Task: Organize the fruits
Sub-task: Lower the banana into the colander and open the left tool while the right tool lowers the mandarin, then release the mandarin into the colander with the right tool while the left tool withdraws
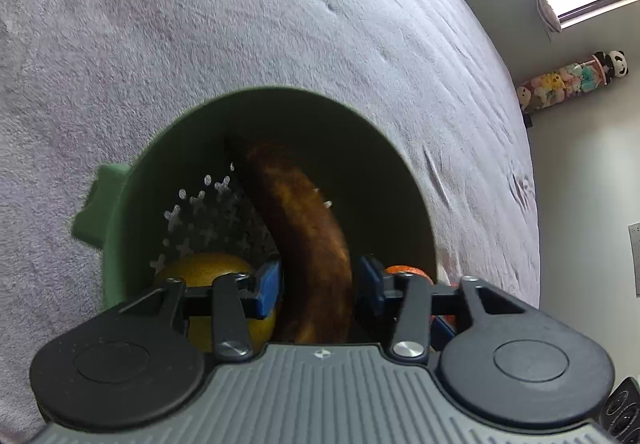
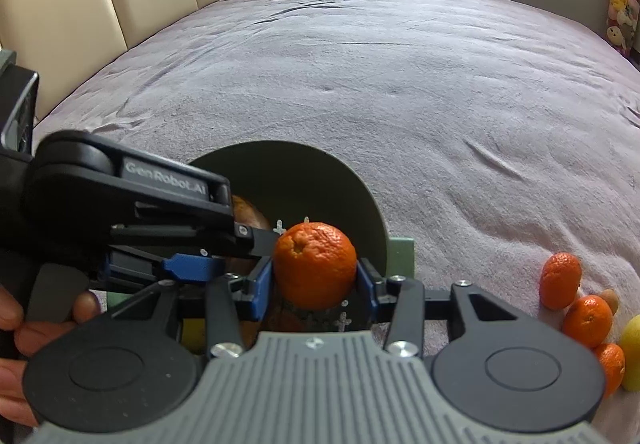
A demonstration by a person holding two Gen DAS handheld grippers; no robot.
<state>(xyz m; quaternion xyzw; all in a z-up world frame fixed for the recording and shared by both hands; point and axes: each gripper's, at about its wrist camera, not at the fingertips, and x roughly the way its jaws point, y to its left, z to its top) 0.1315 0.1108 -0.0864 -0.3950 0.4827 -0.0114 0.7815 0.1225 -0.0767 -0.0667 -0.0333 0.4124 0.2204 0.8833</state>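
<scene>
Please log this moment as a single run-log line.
left gripper: open around brown banana | right gripper: shut on orange mandarin | both over green perforated basket

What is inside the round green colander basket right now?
Inside the green colander basket lie a browned banana and a yellow-orange citrus fruit. Its perforated bottom shows in part; anything under the fruit or behind the left gripper is hidden.

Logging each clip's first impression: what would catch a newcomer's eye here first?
The bright mandarin clamped in the right tool, over the green bowl. Next, the browned banana lying in that bowl between the open fingers of the left tool, a yellow fruit beside it. Loose mandarins wait on the bedspread at right.
</scene>
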